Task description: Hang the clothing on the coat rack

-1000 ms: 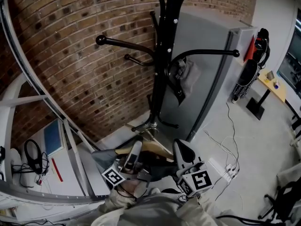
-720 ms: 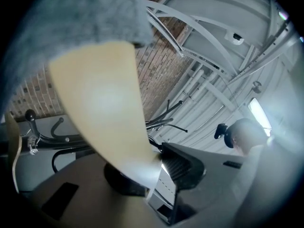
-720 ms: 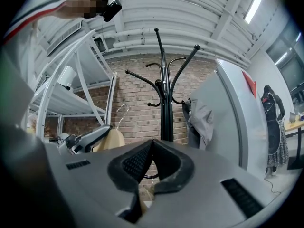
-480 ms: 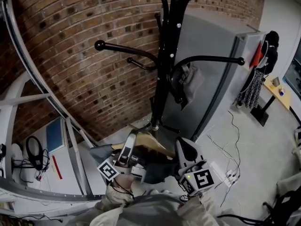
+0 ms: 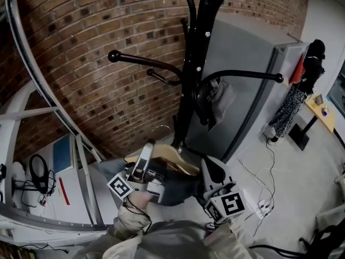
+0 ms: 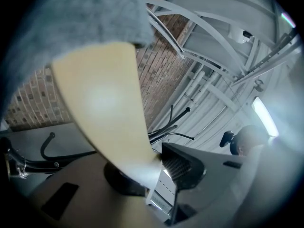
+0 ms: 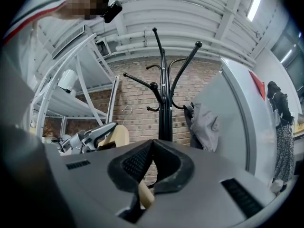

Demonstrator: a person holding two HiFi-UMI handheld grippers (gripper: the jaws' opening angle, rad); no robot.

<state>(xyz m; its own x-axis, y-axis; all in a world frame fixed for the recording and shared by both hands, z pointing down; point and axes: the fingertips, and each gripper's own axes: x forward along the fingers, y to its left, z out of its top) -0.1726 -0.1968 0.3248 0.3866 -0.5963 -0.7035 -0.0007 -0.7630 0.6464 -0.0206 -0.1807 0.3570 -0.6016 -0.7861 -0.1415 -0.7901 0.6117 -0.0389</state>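
Brick wall backs the coat rack (image 5: 190, 90). The left gripper (image 5: 146, 151) and right gripper (image 5: 209, 169) each have their fingers pinching the wooden hanger (image 5: 173, 156), which carries grey clothing (image 5: 175, 190). This looks like the carrying step; next, the hanger needs raising onto 1 rack arm.

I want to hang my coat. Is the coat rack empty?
Not empty. A grey garment hangs from a low hook on the coat rack; other hooks in view are bare.

My left gripper (image 5: 146, 151) and right gripper (image 5: 208, 169) are grey plastic, each carrying a cube (image 5: 119, 188) of black-and-white square markers; my sleeves (image 5: 126, 226) are pale beige.
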